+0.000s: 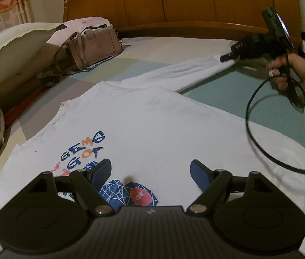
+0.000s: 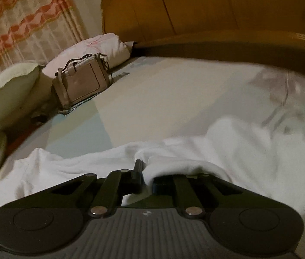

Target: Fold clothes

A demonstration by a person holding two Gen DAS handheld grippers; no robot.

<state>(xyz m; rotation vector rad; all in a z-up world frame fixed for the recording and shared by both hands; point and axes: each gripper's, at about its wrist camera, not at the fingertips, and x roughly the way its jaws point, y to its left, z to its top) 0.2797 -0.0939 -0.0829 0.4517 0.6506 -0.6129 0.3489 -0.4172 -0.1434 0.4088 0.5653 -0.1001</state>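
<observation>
Nearest, the left claw (image 1: 151, 172) hangs released over the printed chest of the white cotton T-shirt (image 1: 152, 125), which lies spread flat on the pale patchwork-sheeted bed (image 1: 228, 101). Out toward two o'clock the right claw (image 1: 224, 58), in a person's hand (image 1: 293, 69), meets the end of the long white sleeve (image 1: 187, 73); its own camera shows it clenched on a bunched fold of that fabric. So the sleeve fold looks begun; next, I judge, the sleeve must be carried in across the shirt's body. Farther, at eleven o'clock, a taupe leather handbag (image 1: 94, 49) stands against the pillows.
</observation>
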